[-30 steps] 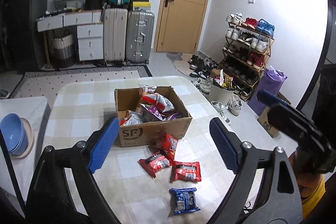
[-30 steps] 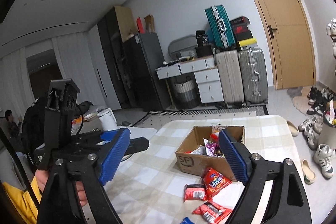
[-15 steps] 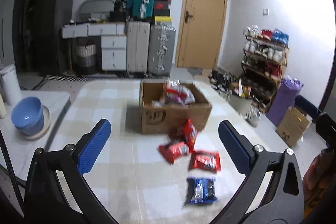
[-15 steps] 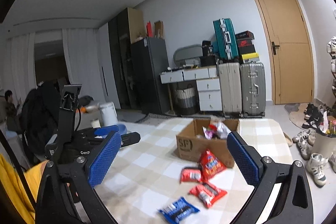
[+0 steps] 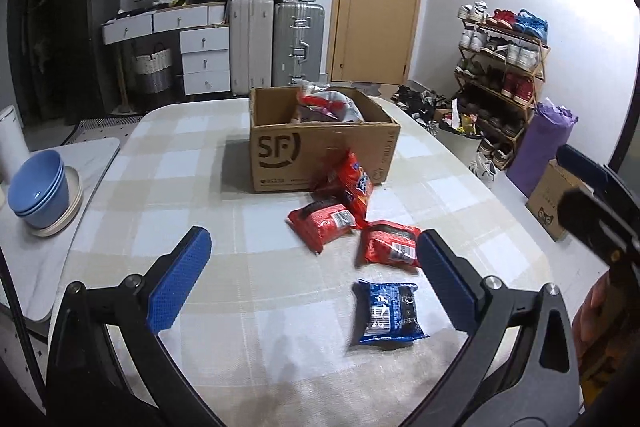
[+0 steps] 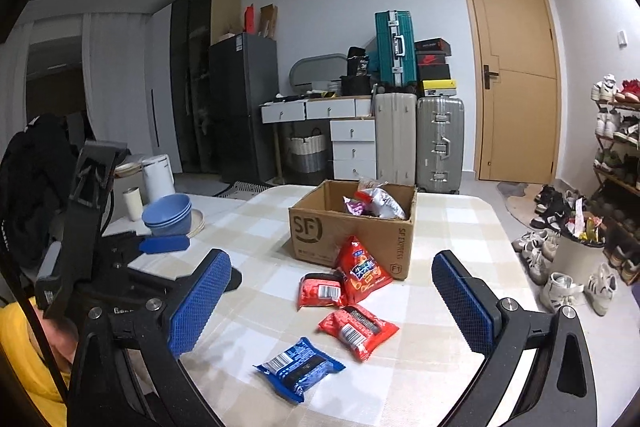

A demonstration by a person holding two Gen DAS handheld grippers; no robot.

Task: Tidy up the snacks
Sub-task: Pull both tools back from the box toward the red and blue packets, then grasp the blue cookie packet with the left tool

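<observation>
An open cardboard box (image 5: 324, 147) marked SF stands on the checked table (image 5: 160, 187) with several snack bags inside (image 6: 376, 203). A red bag (image 5: 354, 183) leans on its front. Two red packets (image 5: 322, 221) (image 5: 390, 243) and a blue packet (image 5: 390, 311) lie flat in front of it. My left gripper (image 5: 312, 235) hangs open above the table, short of the packets, nothing between its blue pads. My right gripper (image 6: 330, 259) is also open and empty, facing the box (image 6: 348, 231) and the blue packet (image 6: 298, 367) from the right.
Stacked blue bowls (image 5: 38, 187) sit on a plate on a white side table left of the main table. A white canister (image 6: 158, 175) stands behind them. Suitcases (image 5: 276, 39), drawers and a door line the far wall. A shoe rack (image 5: 504, 67) stands on the right.
Both grippers have come down toward the table and their jaws have spread wider. The box and packets now sit closer and larger in both views.
</observation>
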